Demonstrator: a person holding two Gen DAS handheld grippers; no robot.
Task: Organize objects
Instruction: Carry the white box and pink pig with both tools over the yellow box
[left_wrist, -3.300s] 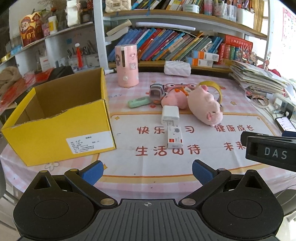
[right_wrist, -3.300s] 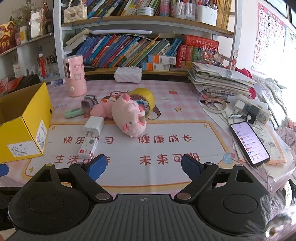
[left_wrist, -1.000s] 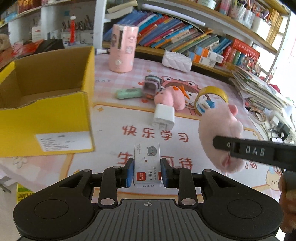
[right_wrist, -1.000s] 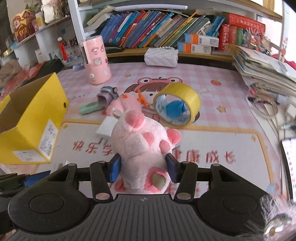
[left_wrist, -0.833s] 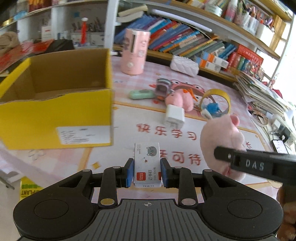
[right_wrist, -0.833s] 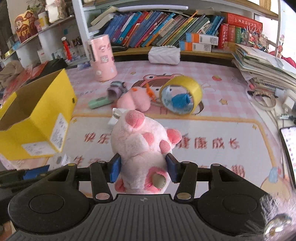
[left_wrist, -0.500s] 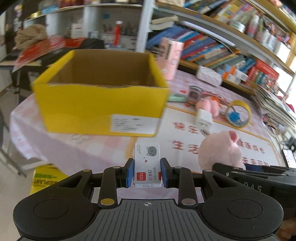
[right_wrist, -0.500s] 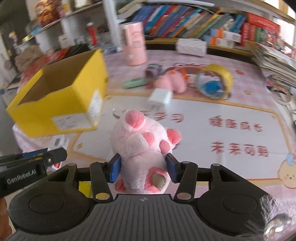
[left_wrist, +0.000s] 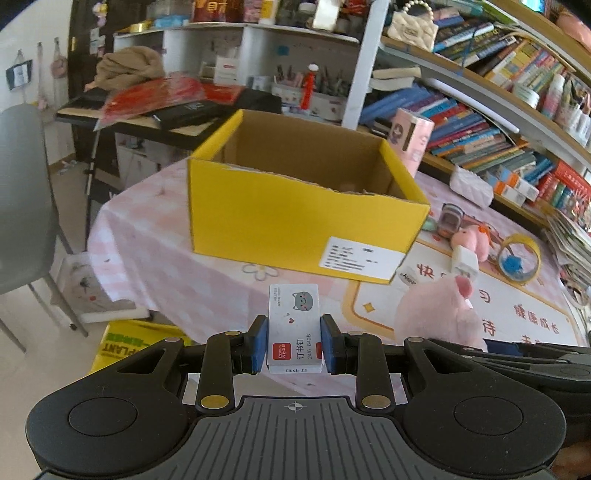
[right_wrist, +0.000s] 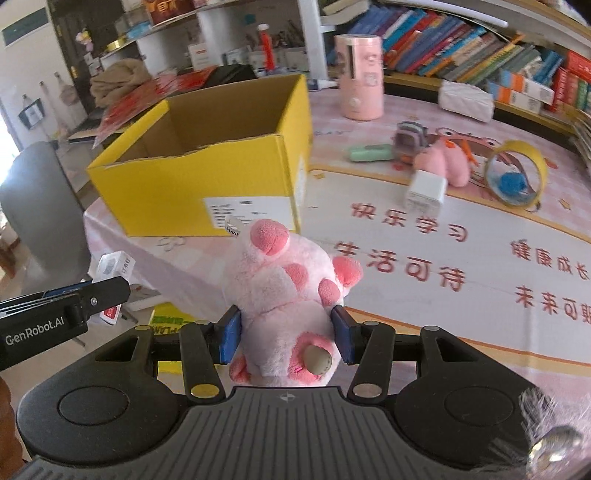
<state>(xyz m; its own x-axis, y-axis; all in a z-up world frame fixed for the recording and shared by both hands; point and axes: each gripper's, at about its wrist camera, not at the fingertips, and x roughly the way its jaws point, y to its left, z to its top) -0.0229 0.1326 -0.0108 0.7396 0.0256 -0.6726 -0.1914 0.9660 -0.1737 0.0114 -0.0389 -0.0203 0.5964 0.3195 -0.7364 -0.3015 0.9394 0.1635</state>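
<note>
covering the table (right_wrist: 424, 258), a pink checked cloth (left_wrist: 177, 266); bookshelves (left_wrist: 480, 122) behind.

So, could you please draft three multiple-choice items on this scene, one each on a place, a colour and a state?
1. Where is the roll of yellow tape?
A. in the box
B. on the pink printed table mat
C. on a shelf

2. What colour is the outside of the open cardboard box?
A. yellow
B. blue
C. green

3. What does the right gripper hold?
A. nothing
B. a white charger
C. a pink plush pig

Answers: 1 B, the tape stands on the mat to the right of the white charger block. 2 A, its walls are yellow. 3 C, the blue fingers press the pig's sides.
</note>
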